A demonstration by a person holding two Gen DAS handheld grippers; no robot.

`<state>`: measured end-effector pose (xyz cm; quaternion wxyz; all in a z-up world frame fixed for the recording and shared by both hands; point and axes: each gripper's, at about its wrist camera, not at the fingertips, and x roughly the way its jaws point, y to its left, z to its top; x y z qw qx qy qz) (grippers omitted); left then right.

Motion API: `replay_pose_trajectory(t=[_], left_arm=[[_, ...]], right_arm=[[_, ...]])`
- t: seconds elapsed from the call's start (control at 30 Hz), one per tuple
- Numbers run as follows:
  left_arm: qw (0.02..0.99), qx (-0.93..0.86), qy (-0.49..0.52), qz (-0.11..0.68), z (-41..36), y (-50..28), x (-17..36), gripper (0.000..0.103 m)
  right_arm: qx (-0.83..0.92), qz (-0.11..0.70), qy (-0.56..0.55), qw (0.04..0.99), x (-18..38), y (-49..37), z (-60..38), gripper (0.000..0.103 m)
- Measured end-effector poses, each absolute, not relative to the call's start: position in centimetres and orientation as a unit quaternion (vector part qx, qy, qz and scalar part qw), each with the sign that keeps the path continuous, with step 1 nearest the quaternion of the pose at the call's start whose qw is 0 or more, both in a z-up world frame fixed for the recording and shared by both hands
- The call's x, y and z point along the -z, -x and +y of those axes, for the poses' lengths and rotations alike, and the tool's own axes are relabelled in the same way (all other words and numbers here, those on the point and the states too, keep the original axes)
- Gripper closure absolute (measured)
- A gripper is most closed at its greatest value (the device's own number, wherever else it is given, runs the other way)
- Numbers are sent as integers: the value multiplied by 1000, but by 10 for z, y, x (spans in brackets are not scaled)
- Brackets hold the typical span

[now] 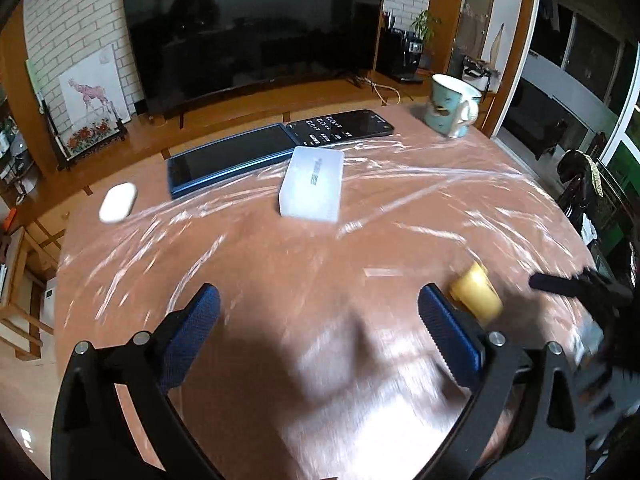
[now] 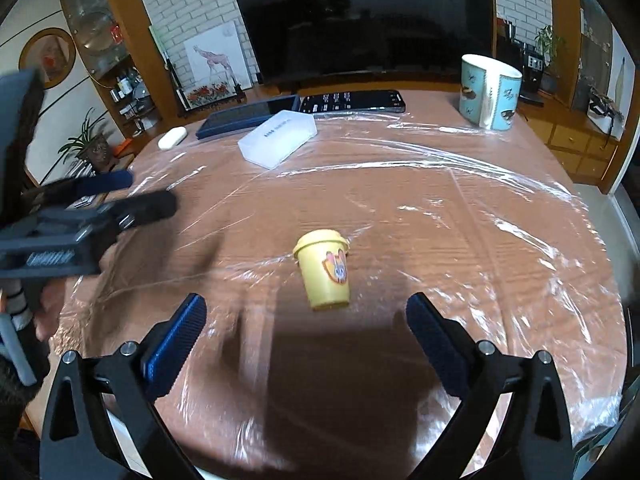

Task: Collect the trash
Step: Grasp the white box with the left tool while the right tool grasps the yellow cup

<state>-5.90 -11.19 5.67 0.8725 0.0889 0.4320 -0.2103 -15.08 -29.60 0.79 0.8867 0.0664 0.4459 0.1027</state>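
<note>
In the left wrist view the near half of the table is smeared by motion blur, and the yellow cup just beyond the right finger is a soft blob partly covered by that finger's tip. The other gripper shows there only as a dark blurred shape at the right edge, too smeared to read. In the right wrist view the left gripper enters from the left edge, blurred, with a sleeve and part of a hand cut off below it.

The left gripper stands released, fingers wide apart with nothing between them. The right gripper is likewise spread wide and empty; the yellow cup, lidded and bearing a cartoon sticker, stands tilted on the table just ahead of the gap between its fingers, untouched.

The table is reddish brown under wrinkled clear film. Far ahead of the fingers lie a white box, a blue tablet, a dark phone, a small white case to the left, and a patterned mug to the right. Beyond them stand a large dark screen and a white brick wall.

Between the fingers and the far items the surface is bare apart from the cup; the table's right edge curves away near the right finger.
</note>
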Motion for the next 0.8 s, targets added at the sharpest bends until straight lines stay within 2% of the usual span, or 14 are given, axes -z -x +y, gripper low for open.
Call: replay_pose_trajectory(t=[0.47, 0.6, 0.73, 0.8], left_arm=[[860, 195, -107, 460, -150, -34, -21, 3], [859, 198, -110, 459, -155, -46, -18, 3], [861, 201, -115, 453, -161, -52, -17, 4], [861, 205, -118, 450, -164, -52, -16, 10]], right_arm=[[-128, 471, -35, 872, 11, 125, -292, 26], [-137, 470, -30, 872, 12, 122, -292, 29], [-139, 467, -12, 873, 11, 122, -289, 43], [-142, 465, 0, 874, 10, 125, -286, 52]])
